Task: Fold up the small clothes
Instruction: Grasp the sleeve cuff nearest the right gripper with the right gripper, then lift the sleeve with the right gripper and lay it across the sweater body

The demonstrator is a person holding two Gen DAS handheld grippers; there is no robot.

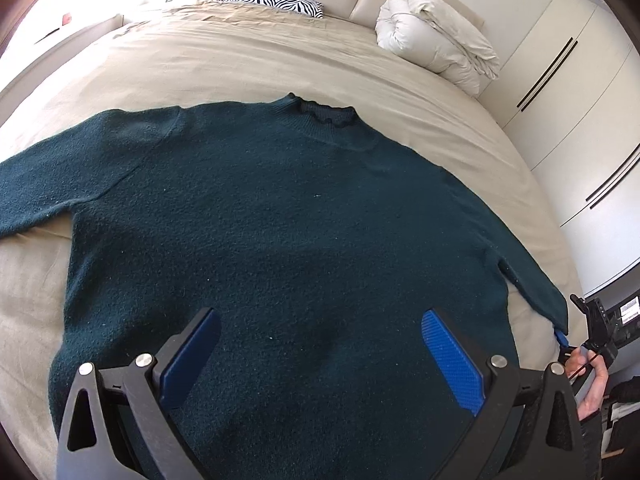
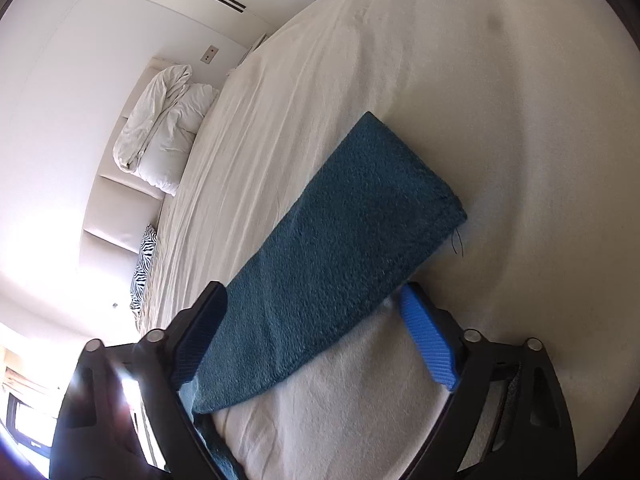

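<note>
A dark teal knit sweater [image 1: 280, 220] lies flat on the beige bed [image 1: 240, 60], collar at the far side, both sleeves spread out. My left gripper [image 1: 320, 356] is open and empty, hovering over the sweater's lower body. In the right wrist view the sweater's right sleeve [image 2: 340, 240] lies flat on the sheet, its cuff end pointing away. My right gripper [image 2: 316, 336] is open, its blue fingers either side of the sleeve. The right gripper also shows at the right edge of the left wrist view [image 1: 576, 344], by the sleeve cuff.
A rolled white duvet [image 1: 436, 48] and a zebra-print pillow [image 1: 276, 0] lie at the head of the bed. White wardrobe doors [image 1: 580, 100] stand to the right. The bed's right edge runs near the sleeve cuff.
</note>
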